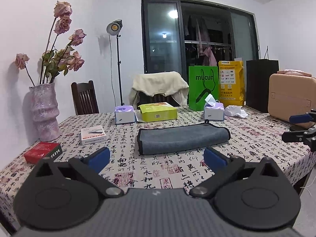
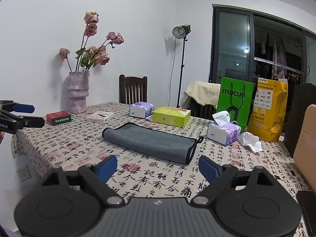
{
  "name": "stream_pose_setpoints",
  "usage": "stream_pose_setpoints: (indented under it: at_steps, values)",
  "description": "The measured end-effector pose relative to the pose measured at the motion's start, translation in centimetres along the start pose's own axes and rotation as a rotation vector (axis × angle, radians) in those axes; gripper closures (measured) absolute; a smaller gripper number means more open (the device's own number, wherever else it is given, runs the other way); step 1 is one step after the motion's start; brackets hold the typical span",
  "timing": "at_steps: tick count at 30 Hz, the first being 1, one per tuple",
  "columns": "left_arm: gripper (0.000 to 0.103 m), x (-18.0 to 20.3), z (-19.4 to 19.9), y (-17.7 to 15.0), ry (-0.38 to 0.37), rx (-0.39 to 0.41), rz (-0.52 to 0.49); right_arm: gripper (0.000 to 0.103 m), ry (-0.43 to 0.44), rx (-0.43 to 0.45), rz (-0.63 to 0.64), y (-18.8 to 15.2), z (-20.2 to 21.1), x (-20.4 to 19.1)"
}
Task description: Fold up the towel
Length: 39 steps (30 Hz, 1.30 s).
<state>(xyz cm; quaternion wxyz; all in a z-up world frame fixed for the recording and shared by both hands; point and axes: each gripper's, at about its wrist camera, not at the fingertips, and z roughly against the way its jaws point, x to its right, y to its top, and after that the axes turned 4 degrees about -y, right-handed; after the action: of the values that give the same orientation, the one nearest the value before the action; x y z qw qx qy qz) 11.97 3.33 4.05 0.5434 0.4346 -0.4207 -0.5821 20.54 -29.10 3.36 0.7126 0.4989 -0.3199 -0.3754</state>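
Note:
A grey towel with black trim (image 1: 182,138) lies folded into a long strip on the calligraphy-print tablecloth (image 1: 138,169). It also shows in the right wrist view (image 2: 150,141), with a small hanging loop at its right end. My left gripper (image 1: 157,159) is open and empty, held above the table just in front of the towel. My right gripper (image 2: 158,166) is open and empty, also in front of the towel. Each gripper shows at the edge of the other's view, the right one (image 1: 300,126) and the left one (image 2: 23,114).
A pink vase of dried roses (image 1: 44,110), a red box (image 1: 42,152) and a white box (image 1: 93,135) stand on the left. Tissue boxes (image 1: 124,114), a yellow-green box (image 1: 158,112), shopping bags (image 1: 203,87), crumpled tissue (image 2: 250,141) and a tan case (image 1: 292,98) line the back and right.

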Motion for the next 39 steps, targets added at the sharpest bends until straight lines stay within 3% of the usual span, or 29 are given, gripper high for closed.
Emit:
stream_pose_setpoints:
  at_steps: [22,39]
  values:
    - [0.0,0.6,3.4,-3.7,0.026,-0.002,0.032,0.01,0.043,0.021,-0.012,-2.4,3.1,-3.3]
    - [0.0,2.7,6.2,-6.4,-0.035,-0.006,-0.003,0.009,0.073,0.021,-0.061,-5.2,6.0,-5.1]
